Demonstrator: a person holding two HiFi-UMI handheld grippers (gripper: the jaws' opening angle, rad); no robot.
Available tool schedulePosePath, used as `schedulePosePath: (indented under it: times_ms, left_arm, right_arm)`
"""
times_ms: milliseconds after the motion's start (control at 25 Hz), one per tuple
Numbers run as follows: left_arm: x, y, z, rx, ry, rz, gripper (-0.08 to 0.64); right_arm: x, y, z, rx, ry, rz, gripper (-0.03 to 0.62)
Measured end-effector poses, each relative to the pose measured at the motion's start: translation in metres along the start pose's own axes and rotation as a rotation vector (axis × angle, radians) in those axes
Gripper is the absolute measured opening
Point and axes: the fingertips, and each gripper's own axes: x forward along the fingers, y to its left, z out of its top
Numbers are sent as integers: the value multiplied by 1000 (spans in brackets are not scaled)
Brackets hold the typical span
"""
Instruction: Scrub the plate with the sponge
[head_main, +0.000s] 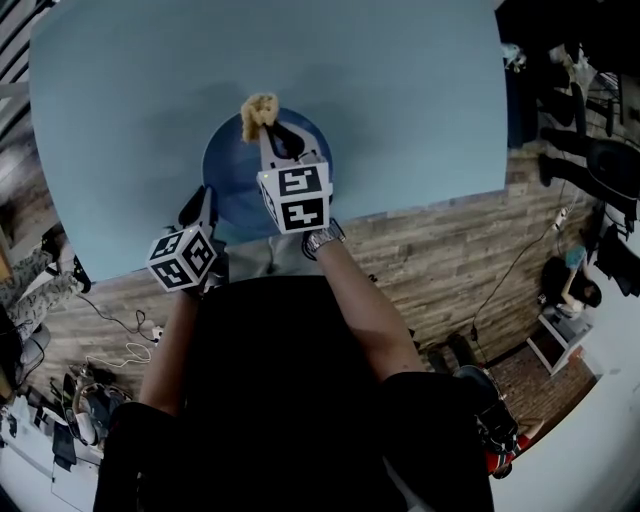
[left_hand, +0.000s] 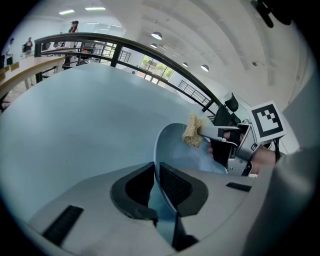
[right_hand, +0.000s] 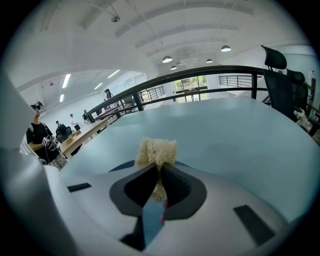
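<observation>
Plate: round blue plate (head_main: 228, 185) is lying on the pale blue tabletop (head_main: 400, 100), near its front edge.
Left gripper (left_hand: 157, 184): jaws are pinching the plate's near-left rim.
Right gripper (right_hand: 159, 172): jaws are squeezing the frayed yellow sponge (right_hand: 157, 151).
Relation: sponge is sitting at the far rim; the plate's face is lying nearer the person, likely needing inward strokes.
</observation>
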Motion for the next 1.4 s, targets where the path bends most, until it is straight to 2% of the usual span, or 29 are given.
schedulePosePath:
  times_ms: [360, 1120, 1400]
  left_arm:
    - [3, -4, 1, 4, 4, -6, 6]
    - [-3, -1, 2, 9, 2, -24, 5]
    - [0, -3, 3, 6, 1, -26, 5]
  right_arm:
    - [-14, -27, -3, 21, 0, -62, 34]
    - [-50, -50, -14, 78, -1, -164, 34]
    - [-55, -44, -13, 89, -2, -141, 34]
